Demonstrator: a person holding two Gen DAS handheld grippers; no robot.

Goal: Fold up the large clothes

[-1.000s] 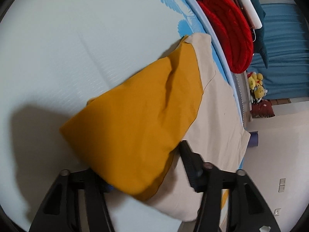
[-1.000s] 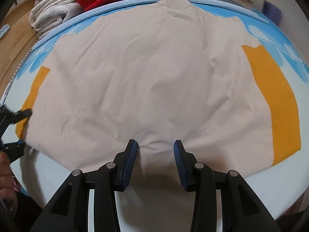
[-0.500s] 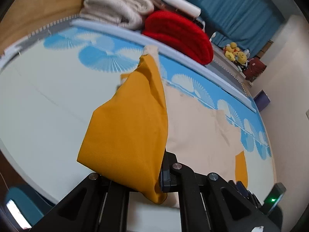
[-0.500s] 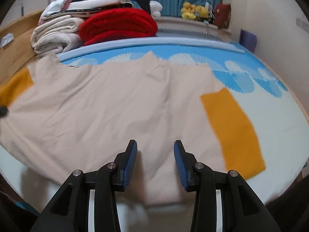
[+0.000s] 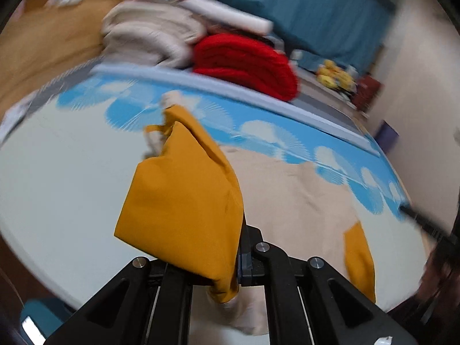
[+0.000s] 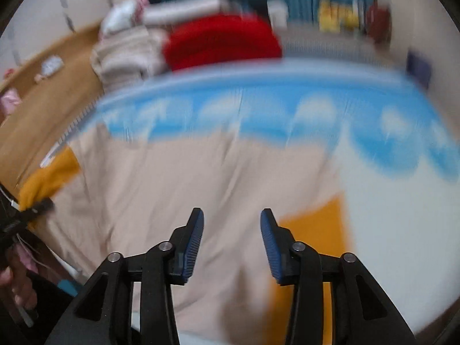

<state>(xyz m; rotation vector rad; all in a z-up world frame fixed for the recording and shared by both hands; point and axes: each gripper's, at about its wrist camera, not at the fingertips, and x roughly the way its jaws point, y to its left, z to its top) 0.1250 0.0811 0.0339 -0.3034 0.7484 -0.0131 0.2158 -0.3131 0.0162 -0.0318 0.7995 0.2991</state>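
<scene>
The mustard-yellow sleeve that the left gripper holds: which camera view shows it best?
The left wrist view: the mustard-yellow sleeve hangs large and fairly sharp, clamped in the left gripper. The right wrist view shows it only small and blurred at its left edge.

garment [image 5: 304, 198]: 1, beige, 2 mustard sleeves | grippers: 2, left gripper [image 5: 238, 261] at 6 o'clock, right gripper [image 6: 232, 238] at 6 | red blanket [image 5: 244, 63]: 1 at 12 | cream folded stack [image 5: 152, 37]: 1 at 11 | yellow plush cluster [image 5: 336, 76]: count unclear, blurred
</scene>
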